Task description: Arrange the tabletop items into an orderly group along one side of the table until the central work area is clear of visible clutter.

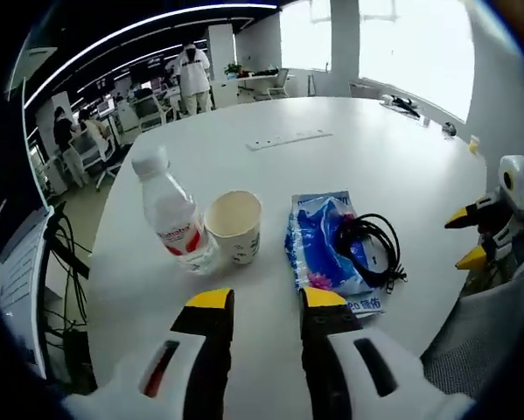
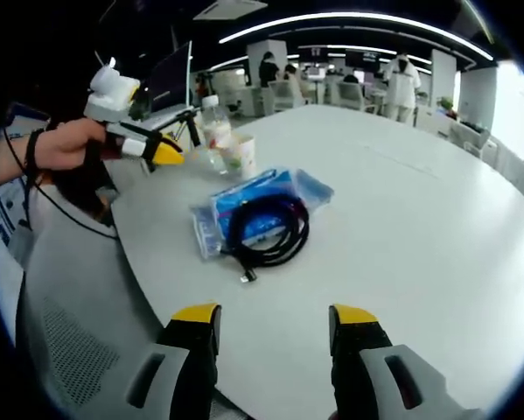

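A clear water bottle (image 1: 176,216) with a red label stands on the white table (image 1: 331,157), touching a paper cup (image 1: 234,226) to its right. Beside them lies a blue plastic packet (image 1: 323,249) with a coiled black cable (image 1: 371,248) on top. My left gripper (image 1: 258,298) is open just short of the cup and packet, nothing between its jaws. In the right gripper view my right gripper (image 2: 275,314) is open over bare table, short of the cable (image 2: 266,229) and packet (image 2: 253,210). The bottle (image 2: 213,131), the cup (image 2: 241,155) and the left gripper (image 2: 161,150) lie beyond.
A white power strip (image 1: 289,139) lies farther along the table, and dark items (image 1: 404,105) sit at its far edge. The right gripper (image 1: 476,236) shows at the table's right edge. Office chairs, desks and people stand beyond. A grey chair seat (image 2: 78,350) is beside the near table edge.
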Demonstrator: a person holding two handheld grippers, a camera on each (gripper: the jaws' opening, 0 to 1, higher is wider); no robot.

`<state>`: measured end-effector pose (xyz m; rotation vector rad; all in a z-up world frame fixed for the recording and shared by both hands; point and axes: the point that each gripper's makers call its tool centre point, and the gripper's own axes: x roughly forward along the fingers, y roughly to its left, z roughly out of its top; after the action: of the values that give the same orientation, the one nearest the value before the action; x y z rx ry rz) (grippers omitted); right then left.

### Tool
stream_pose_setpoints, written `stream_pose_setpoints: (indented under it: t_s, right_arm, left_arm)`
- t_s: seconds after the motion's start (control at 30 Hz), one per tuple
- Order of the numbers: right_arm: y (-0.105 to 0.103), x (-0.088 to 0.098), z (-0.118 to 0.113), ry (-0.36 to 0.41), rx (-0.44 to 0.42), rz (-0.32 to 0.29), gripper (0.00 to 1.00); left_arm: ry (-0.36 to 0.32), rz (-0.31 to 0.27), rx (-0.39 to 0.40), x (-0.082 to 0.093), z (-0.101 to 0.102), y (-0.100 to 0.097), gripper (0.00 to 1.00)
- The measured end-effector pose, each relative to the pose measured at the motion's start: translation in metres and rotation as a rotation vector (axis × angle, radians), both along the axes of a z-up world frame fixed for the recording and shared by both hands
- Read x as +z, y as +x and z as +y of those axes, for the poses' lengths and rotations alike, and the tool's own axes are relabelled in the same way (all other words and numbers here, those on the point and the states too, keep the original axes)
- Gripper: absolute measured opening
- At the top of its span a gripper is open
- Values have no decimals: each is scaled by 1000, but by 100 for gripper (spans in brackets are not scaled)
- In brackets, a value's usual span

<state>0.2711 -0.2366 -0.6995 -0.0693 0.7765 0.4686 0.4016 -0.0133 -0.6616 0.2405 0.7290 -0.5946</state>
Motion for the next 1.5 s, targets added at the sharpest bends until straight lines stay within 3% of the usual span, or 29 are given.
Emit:
stream_pose_setpoints:
  t_s: [0.4,0.8,1.3,1.5]
  right_arm:
    - [3,3,18,12,52,-1,50]
    - [5,-1,27,22,76,9,49]
    - [4,-7,25,45,51,29,46]
    - [9,-8,18,66,2,37,43]
  left_arm:
    - [-91,33,74,-1,-2,-26,29]
    - [-131,73,98,-12,-10,-44,29]
    - [-182,113,102,-19,-30,-58,29]
    - [-203,140,90,-24,-41,-65,28]
